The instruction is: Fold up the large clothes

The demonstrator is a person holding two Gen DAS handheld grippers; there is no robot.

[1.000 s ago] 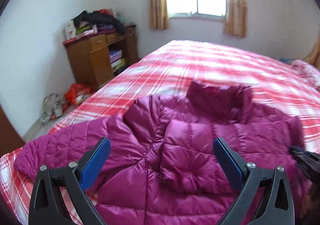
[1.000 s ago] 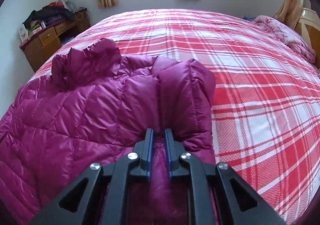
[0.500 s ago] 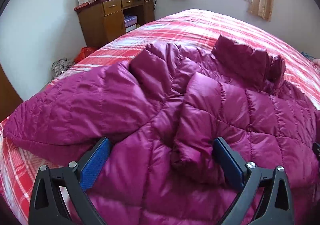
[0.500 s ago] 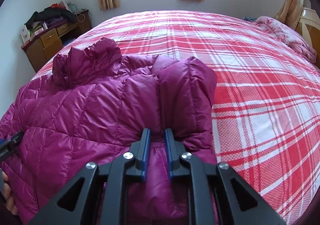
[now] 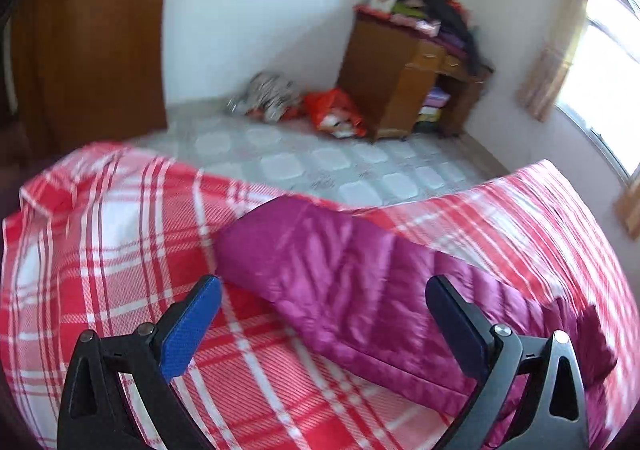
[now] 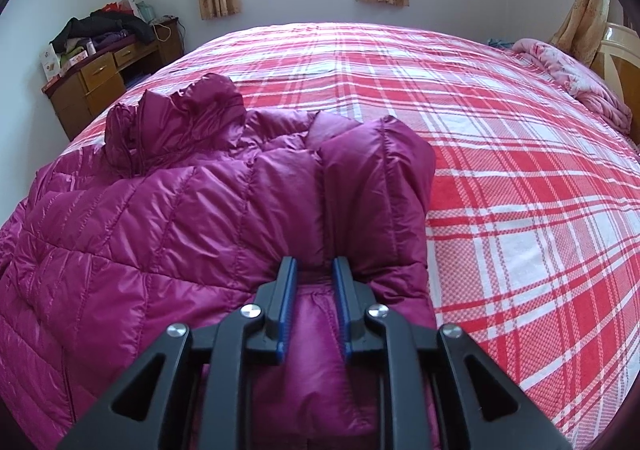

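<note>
A magenta quilted jacket (image 6: 160, 230) lies spread on the red plaid bed (image 6: 500, 169), its collar (image 6: 180, 117) towards the window. One sleeve (image 6: 372, 189) is folded over the jacket's body. My right gripper (image 6: 315, 264) holds that sleeve's cuff; its jaws are opening, with fabric still filling the gap between the pads. In the left wrist view the other sleeve (image 5: 340, 270) stretches flat towards the bed's edge. My left gripper (image 5: 323, 284) hovers over it, open wide, with the sleeve's end between the blue pads and nothing gripped.
The bed sheet (image 5: 100, 250) ends close beyond the sleeve, then tiled floor (image 5: 320, 165). A wooden cabinet (image 5: 400, 81) piled with clothes, bags (image 5: 336, 113) and a brown door (image 5: 92, 49) stand by the wall. A pink blanket (image 6: 568, 85) lies at the bed's far right.
My left gripper swung from over the jacket's body out to the spread sleeve near the bed's edge, and rolled. The right gripper stayed put and its jaws parted slightly.
</note>
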